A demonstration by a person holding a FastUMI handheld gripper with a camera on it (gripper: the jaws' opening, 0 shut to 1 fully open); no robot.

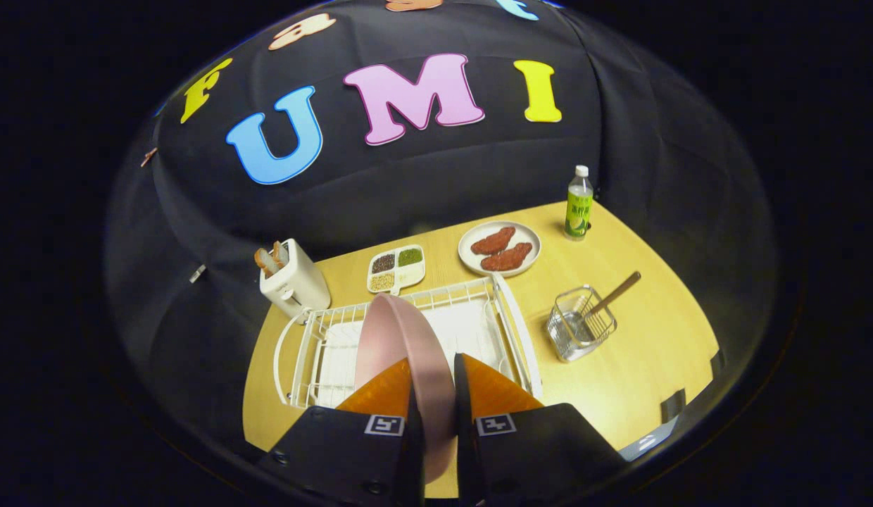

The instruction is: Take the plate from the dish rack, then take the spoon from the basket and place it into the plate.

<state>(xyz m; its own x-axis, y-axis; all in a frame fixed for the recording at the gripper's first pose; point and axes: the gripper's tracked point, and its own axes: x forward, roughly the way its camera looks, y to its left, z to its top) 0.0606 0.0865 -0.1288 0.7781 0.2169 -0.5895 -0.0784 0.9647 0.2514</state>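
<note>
A pink plate [398,338] stands on edge between my two fingers, its rim rising above the white wire dish rack [510,324]. My gripper [434,373] is shut on the plate's lower rim, one finger on each face. To the right of the rack stands a small wire basket [577,331] on the wooden table [648,366]. A spoon with a brown wooden handle [614,293] leans out of the basket toward the far right. The spoon's bowl is hidden inside the basket.
Behind the rack sit a white toaster [296,282] with bread slices, a divided tray of grains [396,269] and a white plate of reddish-brown food [500,248]. A green-labelled bottle [579,204] stands at the far right corner.
</note>
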